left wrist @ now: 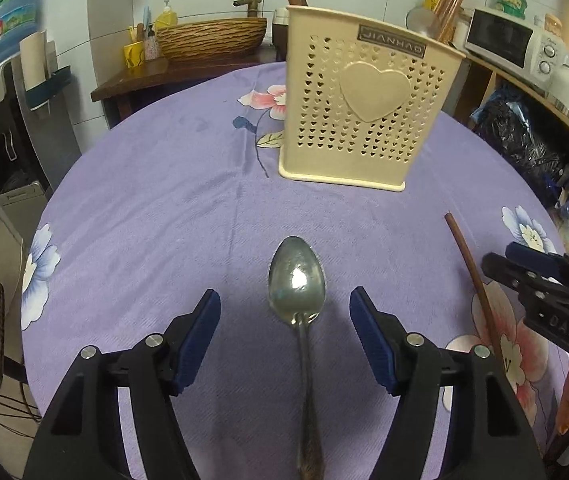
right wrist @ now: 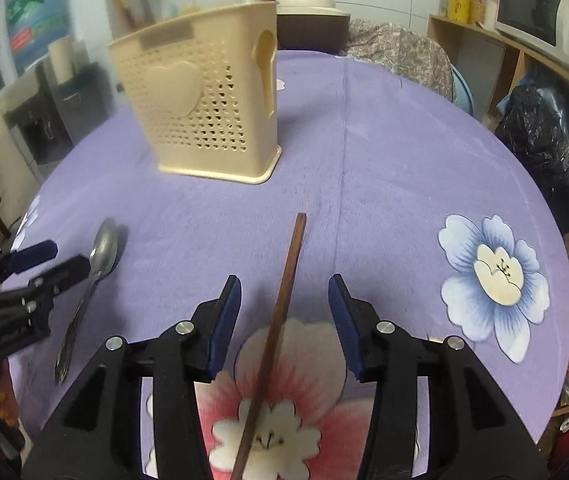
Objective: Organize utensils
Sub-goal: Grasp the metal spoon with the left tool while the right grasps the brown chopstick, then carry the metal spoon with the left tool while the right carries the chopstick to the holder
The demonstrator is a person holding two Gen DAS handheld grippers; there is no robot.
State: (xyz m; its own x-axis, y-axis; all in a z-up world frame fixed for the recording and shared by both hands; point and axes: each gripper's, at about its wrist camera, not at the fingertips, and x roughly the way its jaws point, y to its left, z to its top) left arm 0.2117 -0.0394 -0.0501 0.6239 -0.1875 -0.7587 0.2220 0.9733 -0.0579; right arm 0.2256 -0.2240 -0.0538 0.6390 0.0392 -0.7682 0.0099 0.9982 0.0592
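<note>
A cluttered kitchen surrounds a round counter (left wrist: 156, 184) draped in a lilac cloth printed with large flowers; a microwave (left wrist: 502, 38) sits on a shelf to one side and a wooden basin (left wrist: 212, 36) on a stand behind. Toward the far side of the counter stands a cream perforated utensil holder (left wrist: 364, 100) with a raised heart on its face, upright, with wooden sticks and a rounded pale utensil head already poking out of its top in the right wrist view.

Two utensils lie loose on the cloth, well apart from the holder. A metal spoon (left wrist: 297, 280) lies bowl-up with its bowl toward the holder. The left hand-held gripper (left wrist: 285, 304) has its jaws spread on either side of the spoon's neck, the blue pads clear of the metal. A brown chopstick (right wrist: 284, 304) lies to the right of the spoon, its tip aimed roughly at the holder. The right hand-held gripper (right wrist: 284, 294) likewise straddles it with jaws apart, neither pad touching the wood. Nothing is held by either one.

The step in hand looks like the approach before a pick: each hand is lined up over its own utensil. Next, each would need to come low enough for the pads to flank the thin shaft at cloth level, then close squarely. Both pieces are slim and lie flat, so a shallow or off-centre pinch could let them slip or roll. Once lifted, each must be tipped upright to drop into the open top of the holder
</note>
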